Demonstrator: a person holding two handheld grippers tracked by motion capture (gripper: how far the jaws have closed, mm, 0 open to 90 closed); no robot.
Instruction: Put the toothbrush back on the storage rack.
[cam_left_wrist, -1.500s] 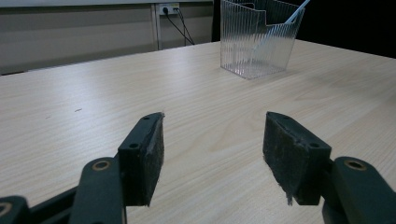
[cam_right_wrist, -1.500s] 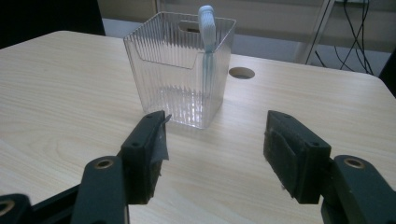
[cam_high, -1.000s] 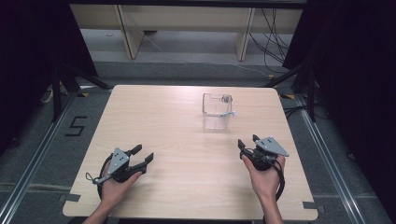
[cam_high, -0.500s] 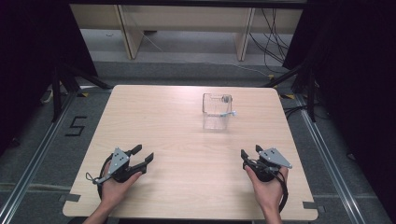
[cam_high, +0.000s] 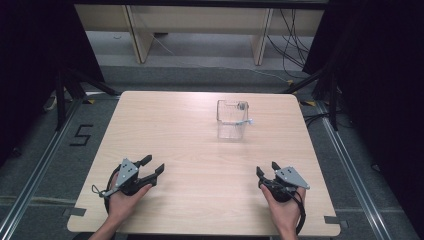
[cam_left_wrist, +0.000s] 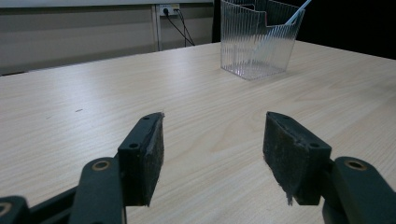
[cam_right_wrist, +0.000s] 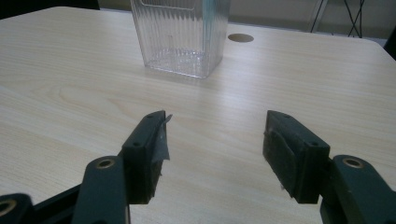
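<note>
The table (cam_high: 200, 150) is bare but for a clear ribbed box (cam_high: 232, 118) toward its far side, right of centre, with a thin pale stick leaning out of it. Over the last second the right gripper (cam_high: 267, 172) has drawn back toward the near edge and now rests level with the left gripper (cam_high: 152, 165), which has not moved. Both have jaws apart and hold nothing, well short of the box, so the reach appears not yet begun.

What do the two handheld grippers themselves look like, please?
Both the left gripper and the right gripper are black, each with a grey three-cornered plate on top and a black cable looping behind. Each claw has two flat black jaws with worn dark pads.
</note>
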